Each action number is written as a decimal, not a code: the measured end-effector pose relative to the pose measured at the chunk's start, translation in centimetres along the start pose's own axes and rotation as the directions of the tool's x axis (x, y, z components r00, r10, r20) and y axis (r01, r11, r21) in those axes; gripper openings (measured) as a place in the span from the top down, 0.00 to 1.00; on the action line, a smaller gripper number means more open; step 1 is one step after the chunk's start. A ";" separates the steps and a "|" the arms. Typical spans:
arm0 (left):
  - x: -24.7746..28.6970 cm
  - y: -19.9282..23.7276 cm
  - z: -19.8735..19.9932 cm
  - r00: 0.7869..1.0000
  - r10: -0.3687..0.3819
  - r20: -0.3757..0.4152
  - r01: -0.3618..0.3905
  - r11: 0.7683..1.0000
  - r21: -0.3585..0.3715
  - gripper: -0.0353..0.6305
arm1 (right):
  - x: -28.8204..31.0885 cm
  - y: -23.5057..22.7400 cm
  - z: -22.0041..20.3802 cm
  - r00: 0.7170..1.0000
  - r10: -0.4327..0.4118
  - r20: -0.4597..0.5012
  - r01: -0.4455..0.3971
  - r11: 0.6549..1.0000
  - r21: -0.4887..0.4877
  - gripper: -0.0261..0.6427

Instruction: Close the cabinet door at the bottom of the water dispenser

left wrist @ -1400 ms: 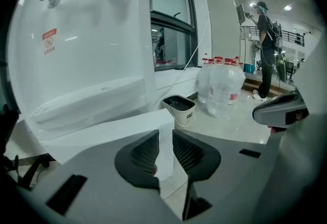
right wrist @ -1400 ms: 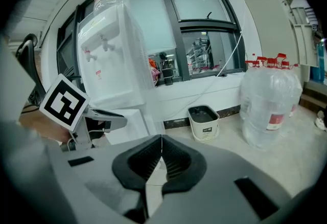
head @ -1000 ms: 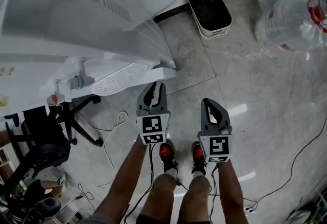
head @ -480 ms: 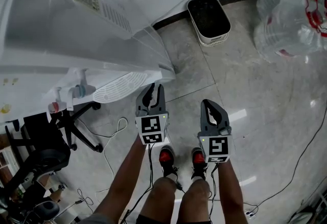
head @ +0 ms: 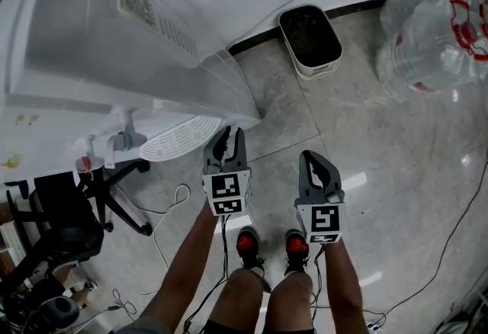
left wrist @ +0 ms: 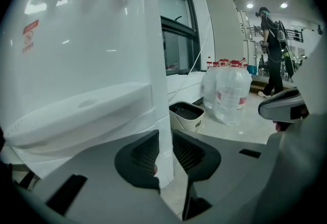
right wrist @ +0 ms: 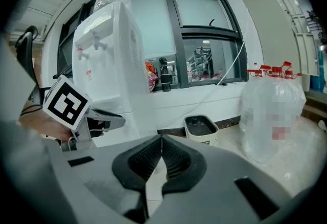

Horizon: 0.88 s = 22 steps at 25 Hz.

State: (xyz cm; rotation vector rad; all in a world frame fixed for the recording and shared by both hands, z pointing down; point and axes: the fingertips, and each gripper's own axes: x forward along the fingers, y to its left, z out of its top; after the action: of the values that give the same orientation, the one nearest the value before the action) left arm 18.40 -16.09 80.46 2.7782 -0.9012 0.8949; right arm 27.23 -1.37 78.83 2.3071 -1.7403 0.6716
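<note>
The white water dispenser [head: 84, 27] stands at the upper left of the head view, its taps [head: 122, 143] and drip tray [head: 179, 136] facing me. Its bottom cabinet door [head: 229, 85] stands swung out from the body. My left gripper [head: 227, 140] reaches to the door's free edge. In the left gripper view the door's thin white edge [left wrist: 153, 64] runs down between the left gripper [left wrist: 164, 159] jaws, which are shut on it. My right gripper [head: 316, 163] hangs beside it to the right, away from the door. Nothing is between the right gripper [right wrist: 162, 154] jaws, and they are shut.
A white waste bin [head: 310, 39] sits against the wall behind the door. Large water bottles [head: 435, 27] in plastic wrap stand at the right. A black office chair [head: 69, 210] and loose cables [head: 171, 195] lie left of my feet [head: 248, 242]. A person [left wrist: 271, 49] stands far off.
Both grippers have drifted only slightly along the floor. The left jaws keep the same hold on the door edge, and the right jaws stay shut.
</note>
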 end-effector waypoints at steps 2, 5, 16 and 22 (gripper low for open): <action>0.0 -0.1 0.1 1.000 0.000 0.006 0.000 1.000 -0.001 0.79 | 0.1 -0.1 0.1 1.000 0.000 0.005 0.000 1.000 -0.004 0.93; -0.2 0.1 0.3 1.000 0.003 0.010 -0.003 1.000 -0.006 0.79 | 0.2 -0.2 0.4 1.000 -0.002 0.009 0.002 1.000 -0.006 0.93; -3.9 -0.7 2.0 1.000 -0.019 -0.003 0.019 1.000 -0.015 0.81 | -2.1 0.8 3.0 1.000 0.007 -0.011 -0.007 1.000 -0.022 0.93; -8.1 -1.1 5.1 1.000 -0.022 0.003 0.022 0.999 -0.030 0.82 | -4.8 2.1 6.5 1.000 0.026 -0.017 -0.027 0.999 -0.037 0.93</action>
State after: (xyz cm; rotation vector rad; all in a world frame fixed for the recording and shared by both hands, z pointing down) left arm 16.35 -12.31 71.89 2.7592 -0.8758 0.8676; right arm 25.86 -0.45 70.66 2.2514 -1.7639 0.6561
